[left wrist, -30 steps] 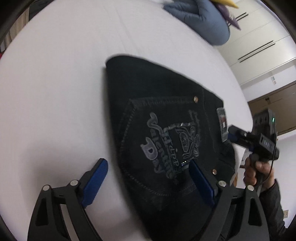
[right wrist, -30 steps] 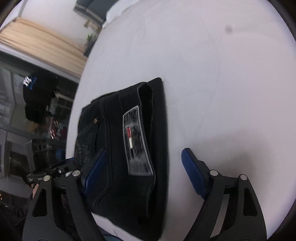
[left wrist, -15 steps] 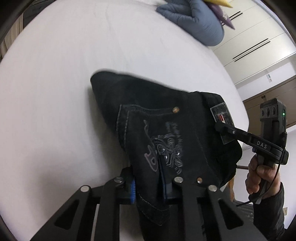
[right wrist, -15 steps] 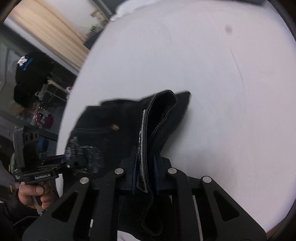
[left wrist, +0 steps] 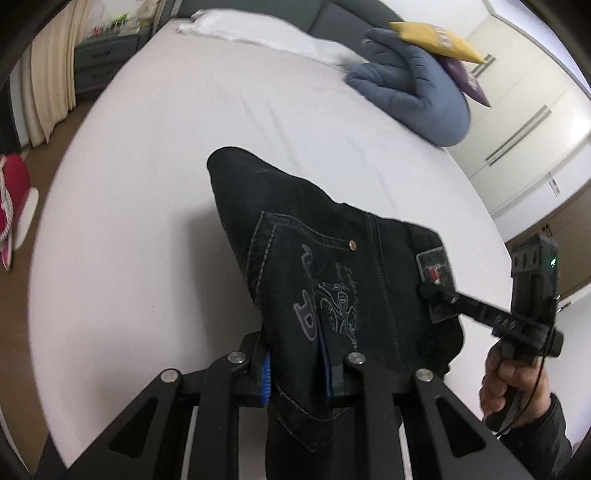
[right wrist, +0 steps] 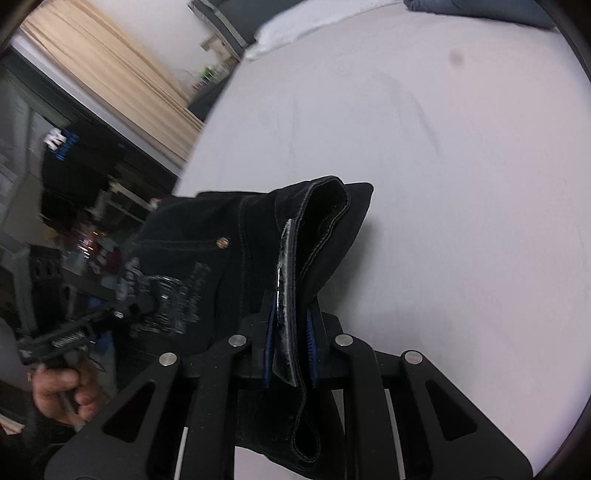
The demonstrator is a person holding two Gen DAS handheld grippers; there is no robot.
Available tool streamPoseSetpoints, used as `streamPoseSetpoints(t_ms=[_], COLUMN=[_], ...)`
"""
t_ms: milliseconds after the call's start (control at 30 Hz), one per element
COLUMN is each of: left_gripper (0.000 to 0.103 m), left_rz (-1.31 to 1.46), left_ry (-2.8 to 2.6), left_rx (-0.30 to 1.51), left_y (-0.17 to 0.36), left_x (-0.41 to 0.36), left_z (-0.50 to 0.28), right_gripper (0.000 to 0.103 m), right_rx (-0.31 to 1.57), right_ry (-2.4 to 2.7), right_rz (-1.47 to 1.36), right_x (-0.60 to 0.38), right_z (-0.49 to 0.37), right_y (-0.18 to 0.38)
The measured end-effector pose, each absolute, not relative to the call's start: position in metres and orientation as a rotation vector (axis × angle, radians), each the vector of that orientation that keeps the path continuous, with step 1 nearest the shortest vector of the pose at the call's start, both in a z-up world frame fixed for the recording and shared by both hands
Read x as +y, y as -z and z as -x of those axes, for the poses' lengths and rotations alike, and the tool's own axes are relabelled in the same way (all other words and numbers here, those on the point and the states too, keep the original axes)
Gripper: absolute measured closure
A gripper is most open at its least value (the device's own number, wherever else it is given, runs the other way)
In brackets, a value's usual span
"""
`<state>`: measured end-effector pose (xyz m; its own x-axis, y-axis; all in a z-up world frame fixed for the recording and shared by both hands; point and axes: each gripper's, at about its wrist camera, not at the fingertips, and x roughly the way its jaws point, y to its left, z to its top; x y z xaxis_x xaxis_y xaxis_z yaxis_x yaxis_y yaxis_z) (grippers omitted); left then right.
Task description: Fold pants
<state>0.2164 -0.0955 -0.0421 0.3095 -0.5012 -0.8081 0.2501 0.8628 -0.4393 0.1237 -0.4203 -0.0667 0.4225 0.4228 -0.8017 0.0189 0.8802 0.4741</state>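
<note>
Spreading wide below, the white bed sheet (left wrist: 166, 221) is lying under the folded black denim pants (left wrist: 332, 280). Both the left hand-held gripper (left wrist: 295, 373) and the right hand-held gripper (right wrist: 290, 354) are clamping shut on the pants, the right one pinching the waistband patch.

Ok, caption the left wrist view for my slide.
Left tool shut on dark folded pants, lifting them above the white bed.

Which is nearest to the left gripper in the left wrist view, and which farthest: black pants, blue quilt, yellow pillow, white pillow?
1. Black pants, clamped in the left gripper.
2. Blue quilt, far right on the bed.
3. Yellow pillow atop the quilt and white pillow at the headboard: too close to call.
</note>
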Motion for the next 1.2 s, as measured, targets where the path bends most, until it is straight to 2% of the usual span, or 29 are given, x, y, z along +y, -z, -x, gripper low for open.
streamPoseSetpoints(t_ms=[33,67,100,167,200,267,400,467,500,533,567,600,633,700,900,1200], left_gripper=[0.078,0.07,0.067,0.052,0.048,0.032,0.014,0.0,0.0,0.0,0.0,0.0,0.0,0.0,0.0,0.0], left_rz=[0.26,0.282,0.302,0.331,0.345,0.379,0.332,0.288,0.269,0.253,0.228,0.191,0.154,0.064,-0.049,-0.033], left_ry=[0.497,0.481,0.474,0.453,0.447,0.445,0.421,0.402,0.395,0.39,0.38,0.361,0.34,0.271,-0.009,0.01], left_rx=[1.17,1.192,1.199,1.186,1.168,1.106,0.887,0.748,0.664,0.599,0.537,0.481,0.452,0.403,0.291,0.549], left_y=[0.049,0.065,0.07,0.078,0.077,0.064,0.01,-0.024,-0.045,-0.061,-0.078,-0.095,-0.106,-0.129,-0.166,-0.15], left_x=[-0.087,-0.081,-0.07,-0.057,-0.051,-0.039,-0.022,-0.011,-0.007,-0.004,-0.006,-0.006,-0.006,-0.01,-0.011,-0.01], left_z=[-0.22,-0.223,-0.222,-0.216,-0.211,-0.203,-0.176,-0.15,-0.134,-0.124,-0.115,-0.102,-0.092,-0.068,-0.011,-0.002], right_gripper=[0.083,0.081,0.075,0.054,0.045,0.045,0.045,0.045,0.041,0.028,0.019,0.002,0.0,0.0,0.0,0.0], right_rx=[1.151,1.171,1.167,1.116,1.083,1.009,0.806,0.643,0.565,0.477,0.373,0.244,0.176,0.118,0.149,0.373], right_ry=[-0.211,-0.177,-0.16,-0.154,-0.136,-0.125,-0.07,-0.038,-0.024,-0.012,0.007,0.038,0.052,0.058,0.211,0.176], right_rz=[-0.431,-0.425,-0.444,-0.489,-0.485,-0.471,-0.333,-0.21,-0.166,-0.127,-0.087,-0.043,-0.016,0.03,-0.01,-0.109], right_x=[-0.419,-0.417,-0.42,-0.428,-0.431,-0.435,-0.432,-0.414,-0.406,-0.397,-0.388,-0.377,-0.371,-0.36,-0.34,-0.323], right_z=[-0.128,-0.126,-0.123,-0.112,-0.105,-0.09,-0.049,-0.025,-0.012,0.002,0.019,0.041,0.054,0.079,0.117,0.124], right_y=[0.083,0.093,0.099,0.094,0.088,0.069,0.004,-0.042,-0.061,-0.081,-0.102,-0.123,-0.134,-0.161,-0.202,-0.194])
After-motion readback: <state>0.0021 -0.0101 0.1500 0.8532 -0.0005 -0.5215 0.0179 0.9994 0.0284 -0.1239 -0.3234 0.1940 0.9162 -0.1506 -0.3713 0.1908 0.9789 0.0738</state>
